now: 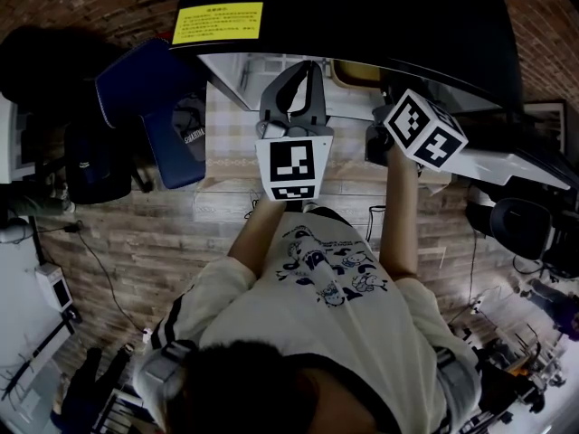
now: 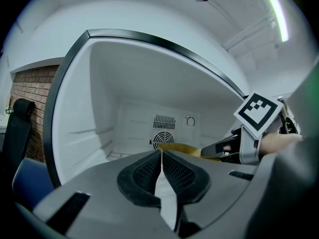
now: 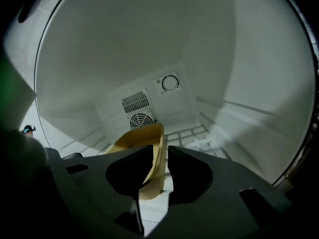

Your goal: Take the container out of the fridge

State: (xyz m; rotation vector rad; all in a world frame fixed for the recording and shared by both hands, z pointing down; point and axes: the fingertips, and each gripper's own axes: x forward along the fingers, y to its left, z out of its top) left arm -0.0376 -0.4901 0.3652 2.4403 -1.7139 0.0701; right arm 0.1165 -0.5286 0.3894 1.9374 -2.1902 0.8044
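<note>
A yellow container (image 3: 133, 142) sits on the wire shelf (image 3: 192, 135) inside the small white-lined fridge (image 2: 99, 108). My right gripper (image 3: 160, 156) reaches into the fridge and is shut on the container's near wall, which stands between the jaws. In the head view only the right gripper's marker cube (image 1: 423, 129) shows clearly, and a sliver of the container (image 1: 357, 72) peeks out under the fridge's black top (image 1: 362, 16). My left gripper (image 2: 161, 156) is shut and empty, held just outside the fridge opening to the left of the right gripper (image 2: 224, 147).
A fan grille (image 3: 140, 119) and a dial (image 3: 170, 82) are on the fridge's back wall. The open fridge door (image 1: 507, 165) juts out at the right. A blue chair (image 1: 154, 98) stands left of the fridge, with brick wall behind and plank floor below.
</note>
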